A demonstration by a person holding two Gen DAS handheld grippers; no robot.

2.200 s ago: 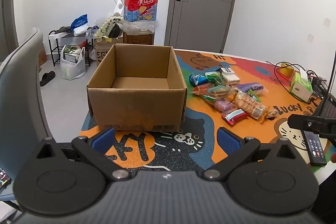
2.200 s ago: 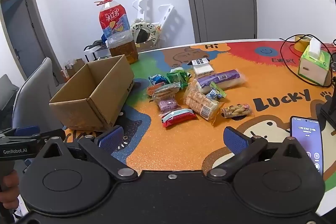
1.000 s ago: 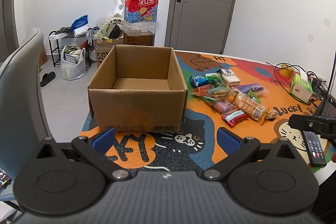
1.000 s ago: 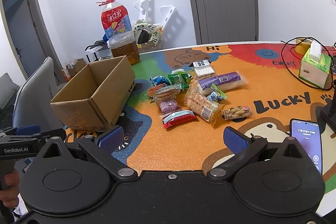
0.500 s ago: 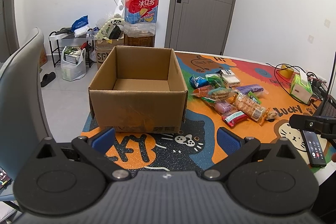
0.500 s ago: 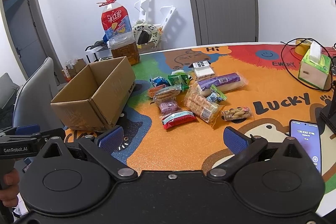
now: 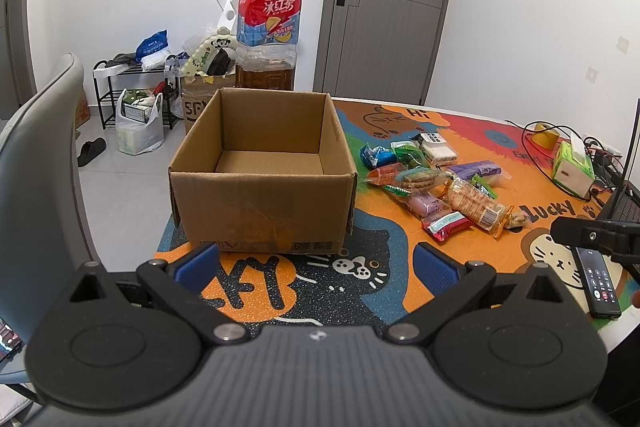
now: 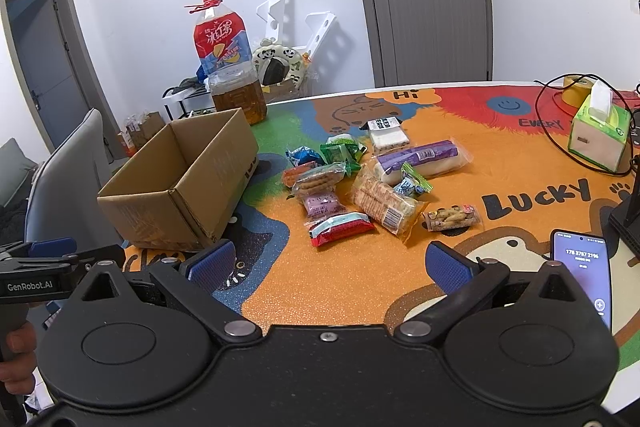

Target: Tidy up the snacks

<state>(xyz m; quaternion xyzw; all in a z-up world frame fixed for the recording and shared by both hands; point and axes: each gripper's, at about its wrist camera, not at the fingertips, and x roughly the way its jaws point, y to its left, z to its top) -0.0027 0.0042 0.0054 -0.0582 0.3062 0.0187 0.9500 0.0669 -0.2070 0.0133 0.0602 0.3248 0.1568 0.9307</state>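
Observation:
An empty cardboard box [image 7: 262,195] [image 8: 180,195] stands open on the colourful table mat. To its right lies a pile of several wrapped snacks [image 7: 436,183] [image 8: 360,183], among them a red packet [image 8: 340,229], a long cracker pack [image 8: 384,205] and a purple roll pack [image 8: 420,157]. My left gripper [image 7: 316,263] hangs open in front of the box, nothing between its blue pads. My right gripper [image 8: 332,261] is open too, just short of the red packet and holding nothing.
A big iced-tea bottle [image 7: 267,39] [image 8: 230,71] stands behind the box. A tissue box [image 8: 598,133] and cables sit at the far right. A phone [image 8: 582,275] lies near the right edge. A grey chair [image 7: 36,163] is at the left.
Both grippers have stayed open and almost still; the views have shifted only slightly. The snacks and the box have not moved.

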